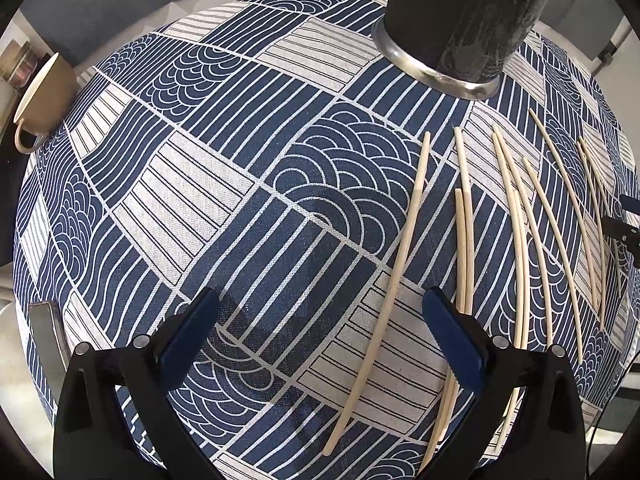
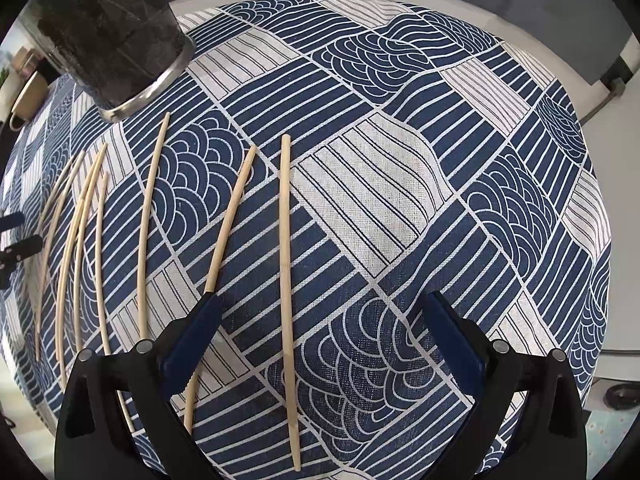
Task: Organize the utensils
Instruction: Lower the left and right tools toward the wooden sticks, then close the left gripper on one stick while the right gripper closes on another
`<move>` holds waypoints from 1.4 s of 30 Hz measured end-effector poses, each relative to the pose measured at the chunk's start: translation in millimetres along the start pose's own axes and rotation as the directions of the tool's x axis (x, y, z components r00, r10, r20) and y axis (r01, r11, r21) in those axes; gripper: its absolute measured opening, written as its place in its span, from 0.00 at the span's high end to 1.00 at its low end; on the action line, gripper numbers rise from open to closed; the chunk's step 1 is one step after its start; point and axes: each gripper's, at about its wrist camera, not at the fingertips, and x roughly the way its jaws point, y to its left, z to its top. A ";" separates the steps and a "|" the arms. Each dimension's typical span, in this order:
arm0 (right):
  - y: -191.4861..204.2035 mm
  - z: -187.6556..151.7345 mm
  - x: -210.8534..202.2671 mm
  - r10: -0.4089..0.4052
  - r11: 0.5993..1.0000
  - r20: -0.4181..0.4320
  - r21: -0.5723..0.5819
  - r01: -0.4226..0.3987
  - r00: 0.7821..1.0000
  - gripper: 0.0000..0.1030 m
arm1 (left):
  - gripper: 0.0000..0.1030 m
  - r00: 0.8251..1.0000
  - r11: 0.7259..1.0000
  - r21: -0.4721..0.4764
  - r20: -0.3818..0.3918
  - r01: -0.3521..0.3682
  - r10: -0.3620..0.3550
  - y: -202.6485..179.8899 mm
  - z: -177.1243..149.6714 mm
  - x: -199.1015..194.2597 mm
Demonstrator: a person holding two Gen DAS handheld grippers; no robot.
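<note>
Both claws wide, empty: left claw (image 1: 320,320), right claw (image 2: 320,320). Chopsticks (image 1: 516,216) loose on tabletop (image 2: 400,208), near holder (image 1: 460,20). Risks: thin stick (image 2: 286,240) rolls from pinch; overlapping sticks lift together; cloth snags; holder tips.

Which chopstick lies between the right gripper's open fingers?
The rightmost chopstick, lying alone between the right gripper's fingers; every other chopstick lies left of it, toward the dark holder.

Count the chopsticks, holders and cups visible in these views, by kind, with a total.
Chopsticks: 10, as best I can tell, since some overlap
Dark cylindrical holder: 1
Beige cup: 1
Total: 12
</note>
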 end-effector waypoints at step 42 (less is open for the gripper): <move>-15.3 -10.3 -19.7 0.082 0.994 0.064 -0.073 -0.077 0.995 0.76 | 0.95 0.994 0.979 -0.175 0.028 0.106 -0.103 11.1 -101.2 -87.7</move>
